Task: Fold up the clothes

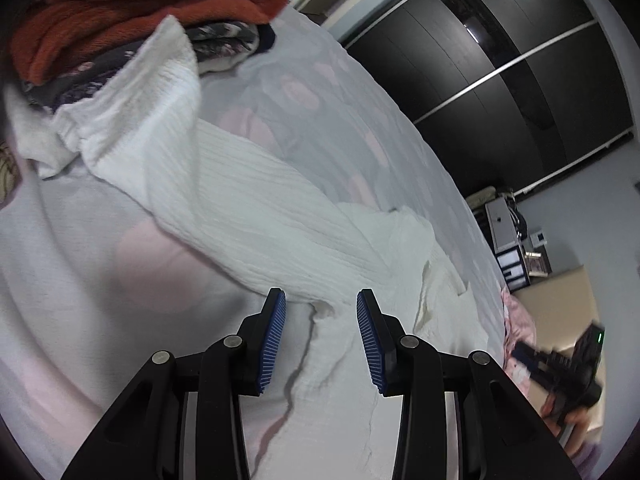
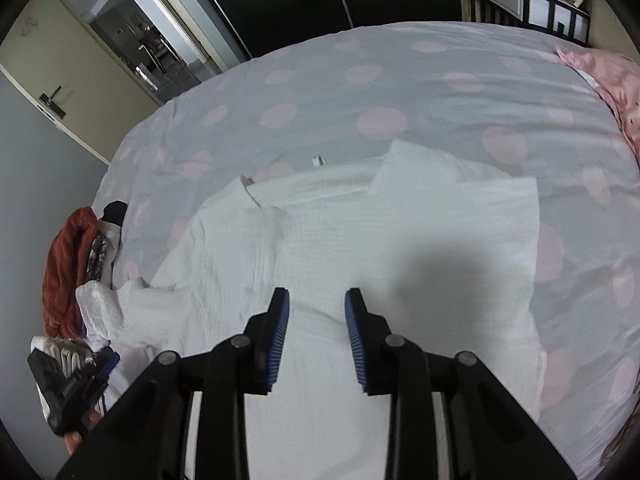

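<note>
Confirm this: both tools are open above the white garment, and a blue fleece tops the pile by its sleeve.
One detail is wrong: the fleece topping the pile is rust-red, not blue, as the left wrist view shows. Both tools, left tool and right tool, are open above the white garment.

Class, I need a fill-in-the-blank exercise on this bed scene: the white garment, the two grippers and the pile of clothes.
1. The white garment lies on a bedsheet printed with pink ____.
2. Both the left gripper and the right gripper have their jaws ____.
3. The top item in the pile is coloured ____.
4. The garment's long sleeve reaches toward the ____.

Missing words: dots; open; rust-red; pile
</note>
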